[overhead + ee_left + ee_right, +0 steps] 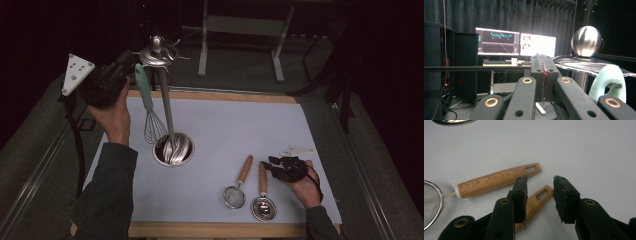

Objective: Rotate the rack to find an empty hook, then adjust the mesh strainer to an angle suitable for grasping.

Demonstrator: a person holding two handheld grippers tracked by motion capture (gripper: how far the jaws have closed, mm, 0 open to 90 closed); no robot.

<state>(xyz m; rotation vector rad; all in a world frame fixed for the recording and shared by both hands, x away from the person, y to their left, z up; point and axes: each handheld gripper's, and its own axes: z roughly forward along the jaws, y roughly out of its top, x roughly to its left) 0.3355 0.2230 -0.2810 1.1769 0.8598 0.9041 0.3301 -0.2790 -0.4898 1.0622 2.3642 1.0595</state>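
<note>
The right hand-held gripper (539,195), jaws wide, hovers over the ladle handle (537,198) lying on the table (310,130) beside the strainer (238,185), and closing off-centre could skid it away, while the left hand-held gripper (543,75) stays out of it, shut empty by the rack (167,110).

Mint-green whisk handle (143,86), wood-grain strainer handle (496,179) (light brown), pale grey mat (240,130), black jaws
</note>
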